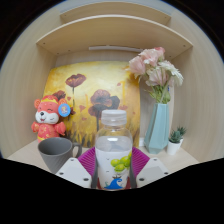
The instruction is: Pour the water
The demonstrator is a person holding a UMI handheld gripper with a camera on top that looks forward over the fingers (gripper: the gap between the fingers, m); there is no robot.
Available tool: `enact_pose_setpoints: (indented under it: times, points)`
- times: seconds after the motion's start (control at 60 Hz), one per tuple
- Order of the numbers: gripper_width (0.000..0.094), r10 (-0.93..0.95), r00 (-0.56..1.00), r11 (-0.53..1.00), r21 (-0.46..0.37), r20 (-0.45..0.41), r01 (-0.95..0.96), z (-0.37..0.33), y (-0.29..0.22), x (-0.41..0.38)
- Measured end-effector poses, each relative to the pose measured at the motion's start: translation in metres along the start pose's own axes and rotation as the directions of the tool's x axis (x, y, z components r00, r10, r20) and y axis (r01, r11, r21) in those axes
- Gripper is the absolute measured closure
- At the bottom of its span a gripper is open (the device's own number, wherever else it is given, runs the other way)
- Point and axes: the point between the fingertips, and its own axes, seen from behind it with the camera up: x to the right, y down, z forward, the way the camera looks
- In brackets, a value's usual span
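Nearest, at six o'clock, gripper (pixel 113 168) with both pale fingers and their magenta pads (pixel 88 160) closed against the sides of a clear plastic bottle (pixel 114 148), grasping it upright between them. Bottle rising from the grip toward twelve o'clock, white cap on top, clear liquid visible in the upper body, a label with green grapes and blue print around the lower half. At nine o'clock from the bottle, just beside the left finger, a grey mug (pixel 56 153) with its handle turned toward the bottle, standing on the pale shelf (pixel 22 152). Farther, at ten o'clock, an orange plush bear (pixel 47 117) sitting upright. At three o'clock, a small potted succulent (pixel 176 139) in a white pot, and beside it, at two o'clock, a tall pale-blue vase (pixel 159 125) with pink flowers (pixel 151 66). Farthest, behind the bottle at twelve o'clock, a yellow painting of dark poppies (pixel 92 98) leaning against the back wall of the wooden alcove.
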Motion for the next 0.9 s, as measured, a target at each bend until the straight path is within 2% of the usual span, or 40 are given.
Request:
enact_pose_setpoints:
  times: [0.133, 0.25, 0.333, 0.583, 0.733, 0.9]
  points:
    - [0.0389, 0.016, 1.000, 1.000, -0.023, -0.022, -0.017, 0.000, 0.002, 0.004]
    - [0.0201, 0.018, 0.998, 0.998, -0.060, -0.056, -0.021, -0.010, 0.007, 0.010]
    - [0.0118, 0.043, 0.998, 0.994, -0.100, -0.043, -0.047, -0.026, 0.015, 0.005]
    - [0.0107, 0.089, 0.994, 0.974, -0.203, -0.070, -0.101, -0.121, 0.040, -0.006]
    - [0.0099, 0.116, 0.993, 0.959, -0.260, 0.001, -0.112, -0.184, 0.051, -0.044]
    - [0.0095, 0.105, 0.992, 0.960, -0.267, 0.066, -0.084, -0.234, 0.039, -0.078]
